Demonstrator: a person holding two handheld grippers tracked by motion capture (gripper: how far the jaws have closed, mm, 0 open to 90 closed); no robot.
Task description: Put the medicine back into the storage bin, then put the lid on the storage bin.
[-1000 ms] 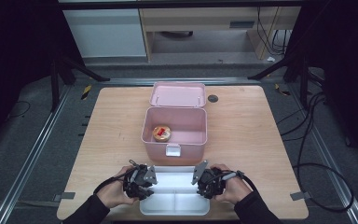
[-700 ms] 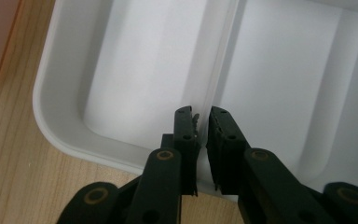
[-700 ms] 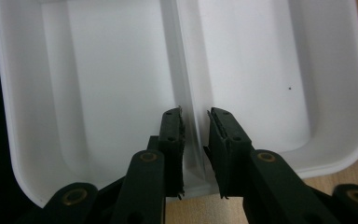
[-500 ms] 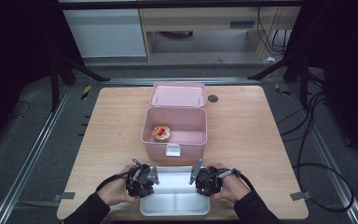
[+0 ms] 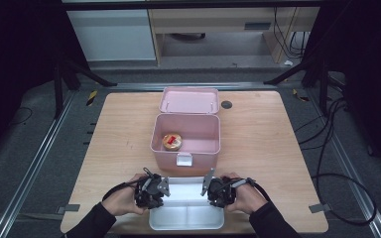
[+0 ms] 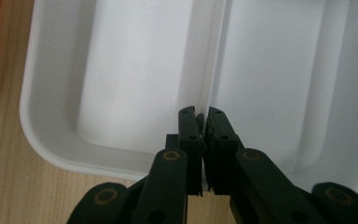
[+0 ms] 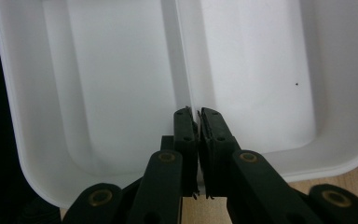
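Both claws, left (image 5: 159, 187) and right (image 5: 209, 184), have just closed on the white two-compartment plastic tray's (image 5: 186, 220) central divider ridge (from opposite ends), its long axis between them.

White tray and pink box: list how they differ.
The white tray is shallow, split by a divider and holds nothing; the pink box is deep, undivided and holds a round item. The white tray has no lid; the pink box's lid stands open. Both sit on the table.

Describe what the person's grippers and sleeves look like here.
Both grippers, left gripper and right gripper, are black with ribbed pads, brass-coloured pivot pins and a grey three-cornered plate on top. A thin black cable trails from each. The person wears black sleeves.
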